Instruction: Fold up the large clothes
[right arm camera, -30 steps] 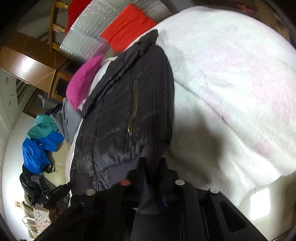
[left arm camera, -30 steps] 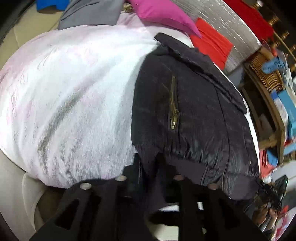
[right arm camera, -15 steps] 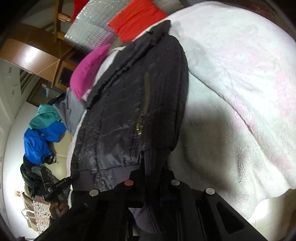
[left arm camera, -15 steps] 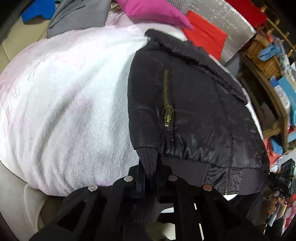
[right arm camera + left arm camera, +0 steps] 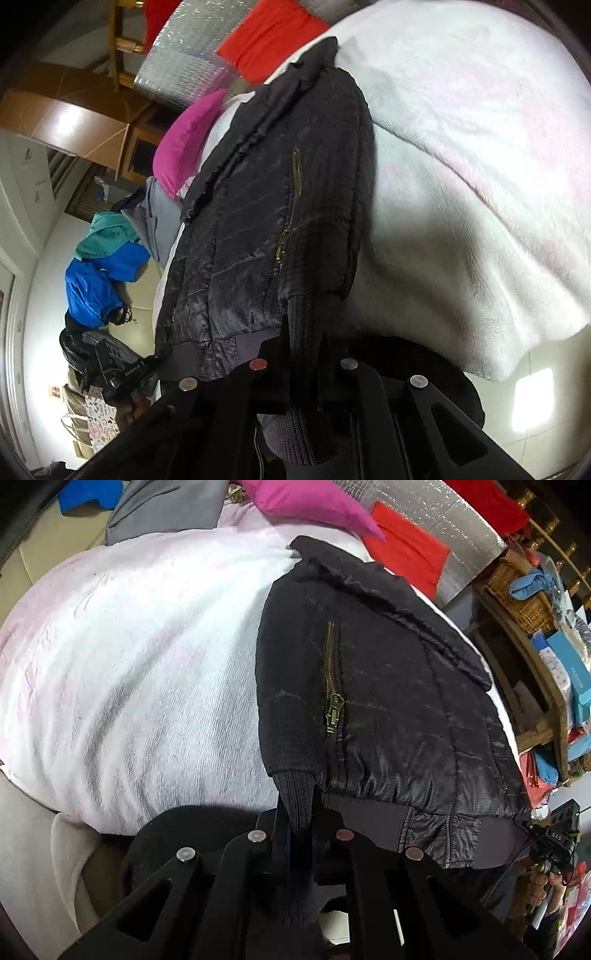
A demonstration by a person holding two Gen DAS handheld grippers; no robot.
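A black quilted jacket (image 5: 388,709) with a brass zipper (image 5: 332,705) lies on a white fleece blanket (image 5: 129,664) spread over the bed. My left gripper (image 5: 297,816) is shut on the jacket's ribbed knit cuff (image 5: 295,794) at the hem end. In the right wrist view the same jacket (image 5: 266,229) lies along the blanket (image 5: 480,166), and my right gripper (image 5: 304,336) is shut on the ribbed edge (image 5: 306,317) at the hem. The sleeve lies folded over the jacket front.
A magenta pillow (image 5: 306,506), red cloth (image 5: 406,557) and grey garment (image 5: 162,513) lie at the head of the bed. A wooden shelf (image 5: 535,686) with boxes stands to the right. A blue and teal jacket (image 5: 103,269) lies on the floor beyond the bed.
Both grippers have pulled back toward the bed's near edge with the ribbed fabric, drawing the jacket's hem end straighter and flatter on the blanket.
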